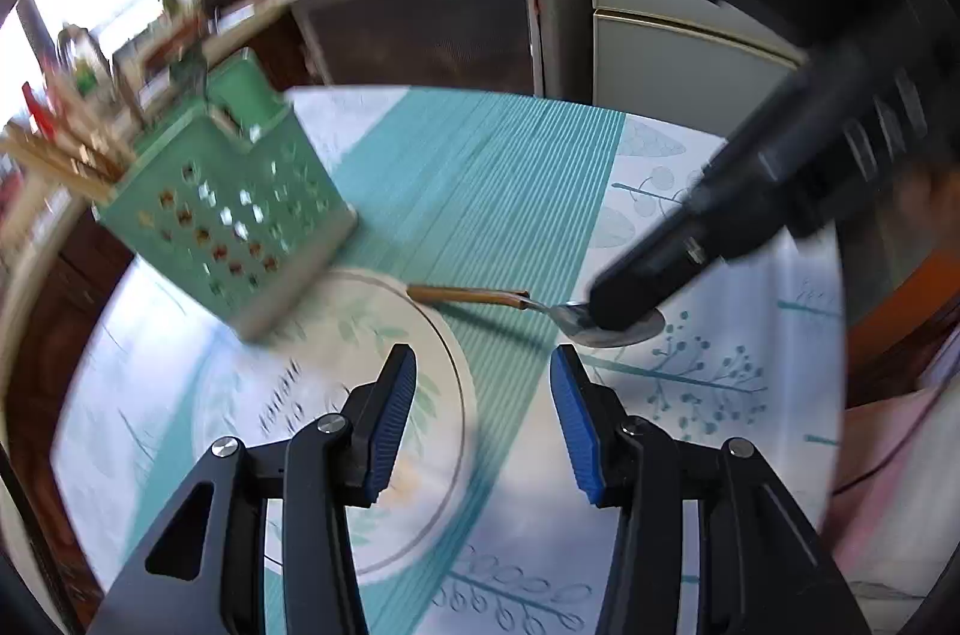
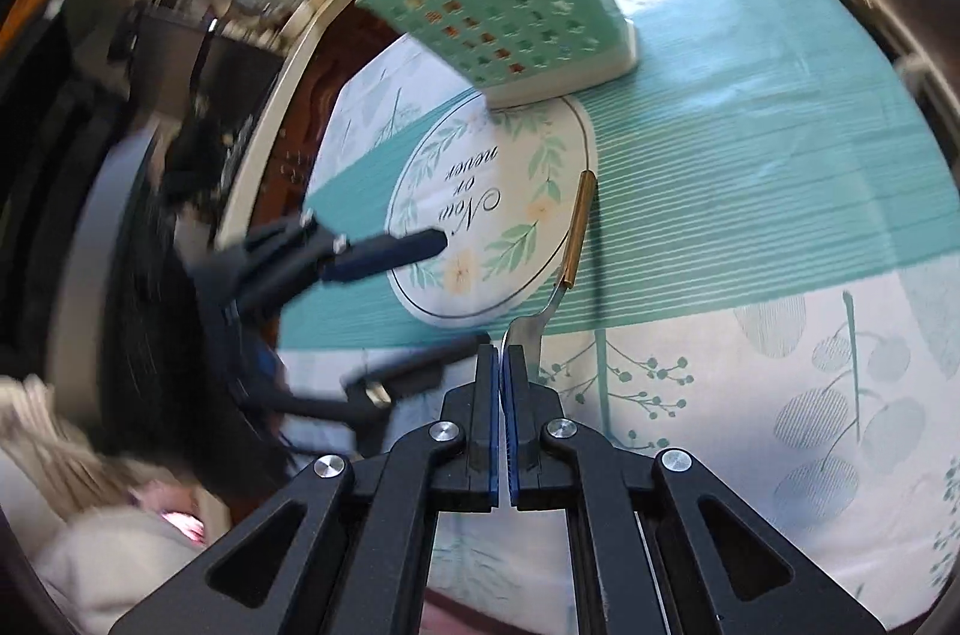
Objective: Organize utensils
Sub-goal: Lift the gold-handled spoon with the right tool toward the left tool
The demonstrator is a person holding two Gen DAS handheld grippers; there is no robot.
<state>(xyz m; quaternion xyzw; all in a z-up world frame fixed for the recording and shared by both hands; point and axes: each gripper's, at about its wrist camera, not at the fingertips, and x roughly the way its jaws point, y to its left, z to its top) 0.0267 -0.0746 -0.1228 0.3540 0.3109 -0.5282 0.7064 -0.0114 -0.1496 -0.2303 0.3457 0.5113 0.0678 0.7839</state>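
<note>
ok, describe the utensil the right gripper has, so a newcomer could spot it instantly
Start at the round plate printed with leaves and script, lying on the teal striped runner just in front of the green perforated utensil caddy. Along the plate's edge lies a spoon, its bowl pinched in the shut right gripper. It is the only loose utensil, with a brown-gold handle and a silver bowl.
</note>
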